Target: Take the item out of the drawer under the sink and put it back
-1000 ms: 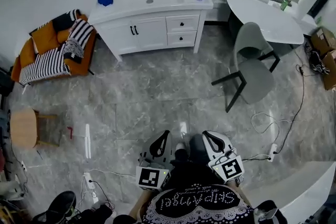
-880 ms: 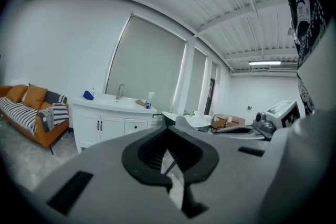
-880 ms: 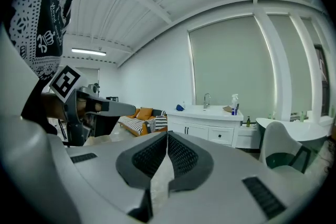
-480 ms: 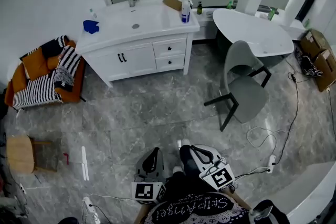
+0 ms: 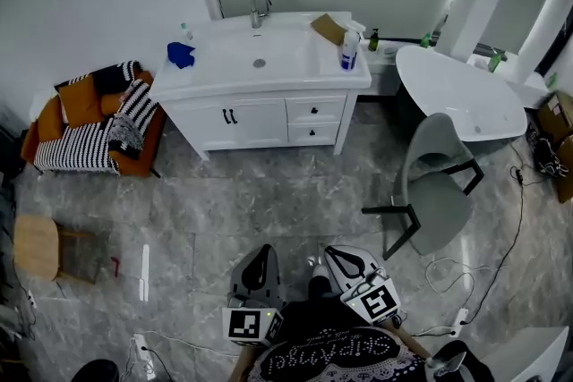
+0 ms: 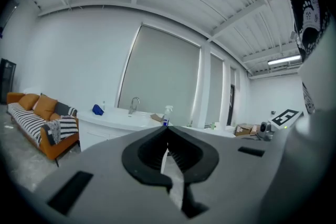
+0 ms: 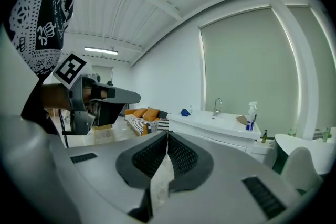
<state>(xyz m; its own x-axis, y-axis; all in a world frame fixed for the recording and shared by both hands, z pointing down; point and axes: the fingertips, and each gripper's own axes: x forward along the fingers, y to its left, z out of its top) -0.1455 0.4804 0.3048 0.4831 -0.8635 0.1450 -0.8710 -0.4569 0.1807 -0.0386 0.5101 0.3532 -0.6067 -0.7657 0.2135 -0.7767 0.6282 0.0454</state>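
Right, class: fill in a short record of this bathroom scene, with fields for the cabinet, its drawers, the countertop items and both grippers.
Cabinet: white sink cabinet against the far wall
Drawers: two small white drawers, both closed
Countertop: white spray bottle, crumpled blue cloth
Grippers: left gripper and right gripper, jaws together, empty, well short of the cabinet
Stage: nothing taken out yet

White sink cabinet (image 5: pixel 260 116); blue cloth (image 5: pixel 180 55) on its left end; orange sofa (image 5: pixel 38 131) left of it, black-and-white striped throw (image 5: pixel 76 146); grey veined floor (image 5: pixel 269 201) before it.
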